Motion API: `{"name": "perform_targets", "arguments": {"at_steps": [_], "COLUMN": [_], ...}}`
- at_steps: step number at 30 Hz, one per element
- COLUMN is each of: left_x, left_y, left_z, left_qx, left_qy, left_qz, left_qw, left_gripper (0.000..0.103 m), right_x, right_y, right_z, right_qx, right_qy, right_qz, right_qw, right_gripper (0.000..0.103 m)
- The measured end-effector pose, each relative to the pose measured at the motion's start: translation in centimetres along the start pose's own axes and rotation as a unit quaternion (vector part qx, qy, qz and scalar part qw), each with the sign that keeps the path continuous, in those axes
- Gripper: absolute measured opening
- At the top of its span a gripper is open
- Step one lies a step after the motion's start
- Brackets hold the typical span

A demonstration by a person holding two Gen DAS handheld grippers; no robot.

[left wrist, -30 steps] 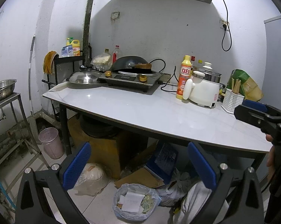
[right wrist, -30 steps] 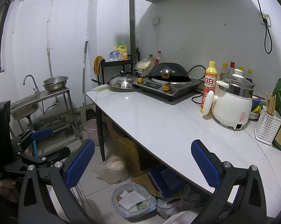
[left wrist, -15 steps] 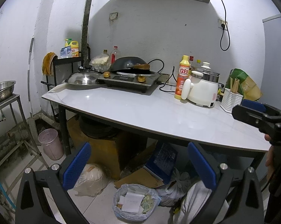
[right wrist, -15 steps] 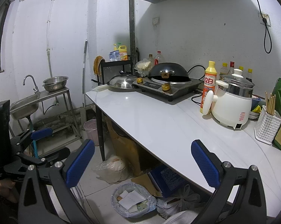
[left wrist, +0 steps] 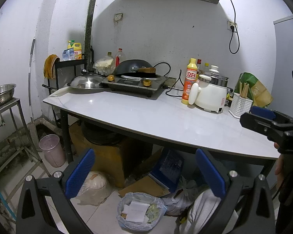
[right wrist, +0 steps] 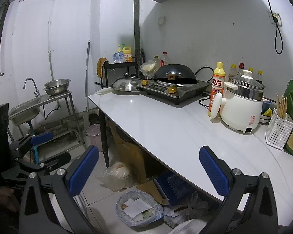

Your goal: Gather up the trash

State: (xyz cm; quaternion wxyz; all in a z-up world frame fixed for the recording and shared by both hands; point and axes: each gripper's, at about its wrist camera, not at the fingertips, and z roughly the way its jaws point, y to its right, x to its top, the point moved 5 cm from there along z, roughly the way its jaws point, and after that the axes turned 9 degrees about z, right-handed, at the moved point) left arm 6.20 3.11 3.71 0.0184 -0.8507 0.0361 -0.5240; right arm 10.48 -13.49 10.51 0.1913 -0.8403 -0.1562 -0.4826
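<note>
A small bin lined with a pale plastic bag [left wrist: 139,212] [right wrist: 138,208] stands on the tiled floor by the table's front edge, holding folded white paper and scraps. My left gripper [left wrist: 144,167] hovers above it, open, with nothing between its blue pads [left wrist: 80,172]. My right gripper [right wrist: 149,168] is also open and empty, above the same bin. Each gripper shows in the other's view: the right gripper [left wrist: 259,117] at the right edge, the left gripper [right wrist: 49,148] at the lower left. A hand holds each.
The white table [left wrist: 146,120] carries an induction cooker with a wok [left wrist: 134,72], an orange bottle [left wrist: 190,81], a white rice cooker [left wrist: 210,95] and a chopstick basket [left wrist: 241,104]. Under it lie cardboard, a blue crate [left wrist: 171,167] and plastic bags [left wrist: 93,187]. A pink bucket [left wrist: 52,149] and a steel sink stand [right wrist: 29,107] are to the left.
Almost nothing differs. The left wrist view has drifted very slightly; both grippers stay open and empty.
</note>
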Motion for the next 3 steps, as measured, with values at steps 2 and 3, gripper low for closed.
{"name": "perform_targets", "arguments": {"at_steps": [2, 3], "left_x": [-0.01, 0.05], "left_y": [-0.10, -0.10], "left_z": [-0.04, 0.04], "left_qx": [0.000, 0.002], "left_qy": [0.001, 0.001], "left_qz": [-0.001, -0.001], "left_qw": [1.0000, 1.0000], "left_gripper": [0.103, 0.103], "right_x": [0.00, -0.01], "right_y": [0.03, 0.02], "right_z": [0.01, 0.03], "right_qx": [0.001, 0.001], "right_qy": [0.000, 0.000], "right_qz": [0.000, 0.000], "right_qw": [1.000, 1.000], "right_gripper": [0.102, 0.102]}}
